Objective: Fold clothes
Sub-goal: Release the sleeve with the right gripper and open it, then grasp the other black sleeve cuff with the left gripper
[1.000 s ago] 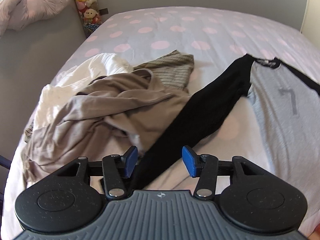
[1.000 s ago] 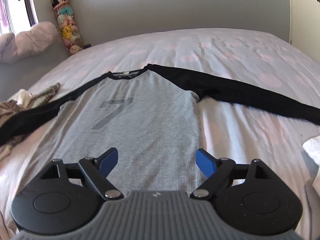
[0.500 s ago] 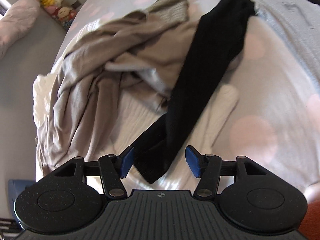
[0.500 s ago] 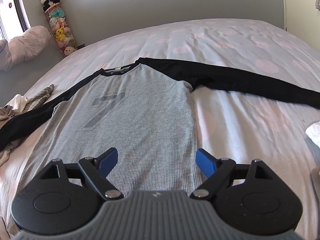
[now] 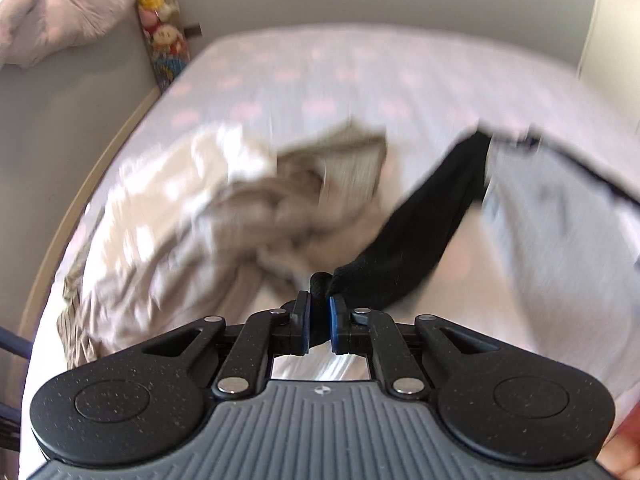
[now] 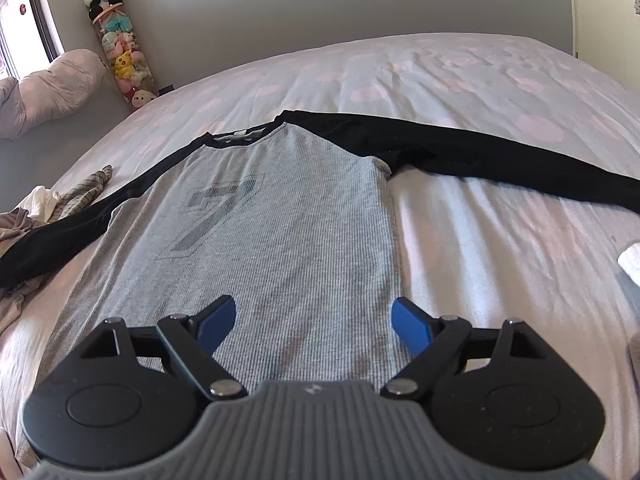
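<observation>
Toward the bed's [image 6: 460, 80] left edge I had a heap of unfolded clothes [image 5: 192, 216]: a beige garment, something white and a striped piece, all crumpled together and waiting their turn. Just right of that heap, my left gripper [image 5: 319, 322] was closing, its blue pads pinching the cuff end of the raglan shirt's left sleeve [image 5: 424, 224], which ran from the jaws up to the shoulder. The left wrist view was smeared with motion blur, so I could not read the cloth's finer lie.

Across the middle of the bed the raglan shirt [image 6: 272, 232] lay face up and flat, grey body with a dark number seven on the chest, collar toward the far edge. My right gripper [image 6: 313, 322] hung over its hem, jaws spread wide and gripping nothing. The right sleeve [image 6: 500, 160] stretched out straight toward the bed's right edge, untouched. A bit of white cloth [image 6: 630, 260] showed at that edge.

By my reckoning the job had barely begun: the shirt was spread, no fold was made yet, and the sleeve in my left gripper looked like the first one to bring in over the body. The right sleeve, the body fold and the whole heap remained.
</observation>
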Demonstrator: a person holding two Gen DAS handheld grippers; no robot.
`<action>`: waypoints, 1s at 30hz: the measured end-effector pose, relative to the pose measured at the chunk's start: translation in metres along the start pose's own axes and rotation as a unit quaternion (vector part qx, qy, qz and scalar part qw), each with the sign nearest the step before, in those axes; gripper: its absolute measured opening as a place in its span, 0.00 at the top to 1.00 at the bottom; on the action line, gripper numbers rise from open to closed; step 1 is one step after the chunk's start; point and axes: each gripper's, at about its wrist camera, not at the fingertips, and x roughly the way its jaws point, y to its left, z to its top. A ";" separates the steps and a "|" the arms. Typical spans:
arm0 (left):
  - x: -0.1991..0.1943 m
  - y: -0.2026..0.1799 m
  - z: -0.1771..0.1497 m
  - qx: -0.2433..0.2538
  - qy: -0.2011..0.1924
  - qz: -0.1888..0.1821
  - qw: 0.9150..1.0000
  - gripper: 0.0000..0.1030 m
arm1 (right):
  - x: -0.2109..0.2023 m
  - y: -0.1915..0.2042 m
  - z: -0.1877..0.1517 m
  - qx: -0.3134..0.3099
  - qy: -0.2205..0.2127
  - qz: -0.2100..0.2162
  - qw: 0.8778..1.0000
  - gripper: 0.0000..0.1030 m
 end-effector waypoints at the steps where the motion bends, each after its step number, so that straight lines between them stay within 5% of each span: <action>1: -0.006 0.000 0.010 -0.010 -0.009 -0.005 1.000 0.93 | 0.000 0.000 0.000 0.001 0.000 0.000 1.000 0.16; 7: -0.004 0.035 0.053 -0.090 0.007 0.018 0.996 0.93 | 0.000 -0.002 0.001 0.003 0.001 0.000 1.000 0.16; 11: 0.027 0.063 0.045 -0.119 0.045 0.076 0.989 0.93 | 0.003 -0.002 0.000 0.002 0.005 0.003 1.000 0.16; 16: 0.049 0.089 0.022 -0.170 0.047 0.084 0.981 0.84 | 0.008 -0.003 0.000 0.002 0.017 0.009 1.000 0.16; 24: 0.036 0.108 0.001 -0.190 0.002 0.103 0.976 0.76 | 0.016 -0.001 -0.001 -0.003 0.030 0.008 1.000 0.16; 30: 0.029 0.100 -0.016 -0.152 -0.012 0.073 0.986 0.61 | 0.015 -0.002 -0.001 -0.003 0.032 0.005 0.999 0.16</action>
